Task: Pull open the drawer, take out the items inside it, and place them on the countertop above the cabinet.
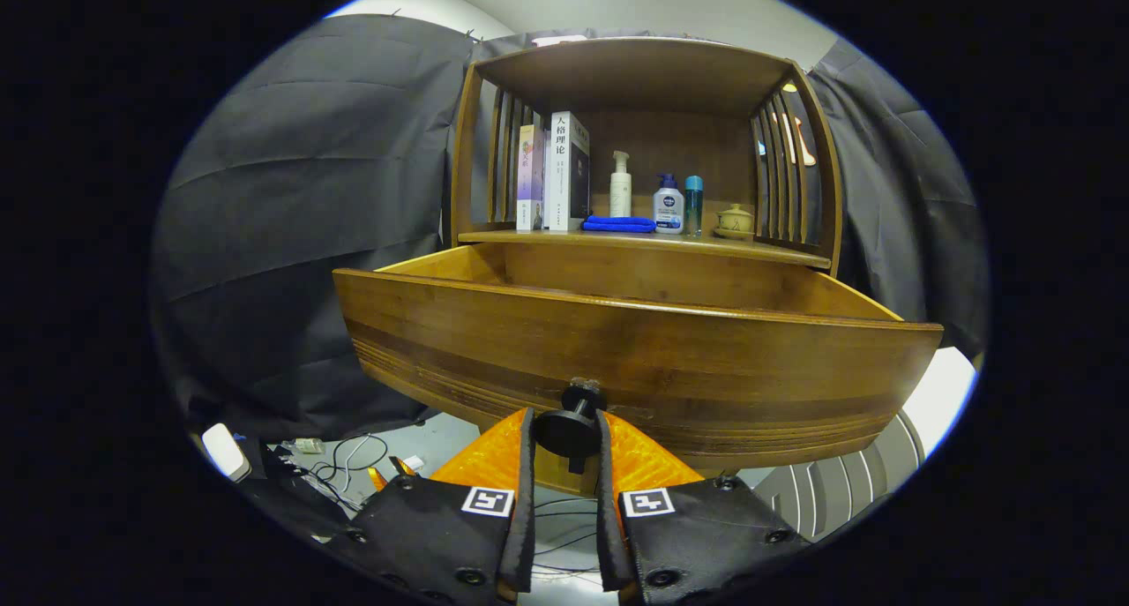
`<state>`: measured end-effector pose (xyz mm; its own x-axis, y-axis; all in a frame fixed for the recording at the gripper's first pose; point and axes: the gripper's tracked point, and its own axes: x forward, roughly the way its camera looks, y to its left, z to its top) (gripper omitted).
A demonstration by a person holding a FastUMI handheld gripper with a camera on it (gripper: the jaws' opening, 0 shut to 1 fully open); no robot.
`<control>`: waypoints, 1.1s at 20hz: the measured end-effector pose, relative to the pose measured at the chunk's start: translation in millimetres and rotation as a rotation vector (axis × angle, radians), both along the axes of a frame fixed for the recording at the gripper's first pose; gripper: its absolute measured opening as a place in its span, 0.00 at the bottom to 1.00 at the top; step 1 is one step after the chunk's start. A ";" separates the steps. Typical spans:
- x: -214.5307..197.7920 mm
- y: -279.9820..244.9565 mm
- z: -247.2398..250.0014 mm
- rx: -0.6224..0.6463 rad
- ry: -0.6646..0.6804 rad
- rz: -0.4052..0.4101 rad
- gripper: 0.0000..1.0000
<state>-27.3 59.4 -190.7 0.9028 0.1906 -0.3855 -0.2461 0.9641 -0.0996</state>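
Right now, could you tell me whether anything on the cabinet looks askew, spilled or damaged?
Nothing stands out. The brown wooden drawer is pulled out, the gripper shut on its round black knob. The upright books, bottles and folded blue cloth look tidy.

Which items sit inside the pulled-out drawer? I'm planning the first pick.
None can be seen: the drawer front hides its floor, showing only bare inner walls. The tool is shut on the black knob.

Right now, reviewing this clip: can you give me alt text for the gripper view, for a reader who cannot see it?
The tool is shut on the black knob of a wooden drawer, which is pulled well out of the cabinet. On the countertop above stand books, a folded blue cloth, three bottles and a small lidded pot.
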 end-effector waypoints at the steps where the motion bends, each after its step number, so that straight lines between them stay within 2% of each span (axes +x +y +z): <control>1: -2.0 0.2 -0.6 0.009 0.006 -0.004 0.31; 10: -21.5 3.6 -5.4 -0.006 0.036 0.027 0.31; 14: -22.1 1.7 -1.9 0.011 0.003 0.007 0.55; 21: -5.9 4.1 75.7 0.040 -0.201 0.035 0.98; 22: -3.1 7.3 83.4 0.052 -0.206 0.049 0.98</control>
<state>-30.4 66.7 -107.3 0.9507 0.2508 -0.1823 -0.2721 0.9568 -0.1027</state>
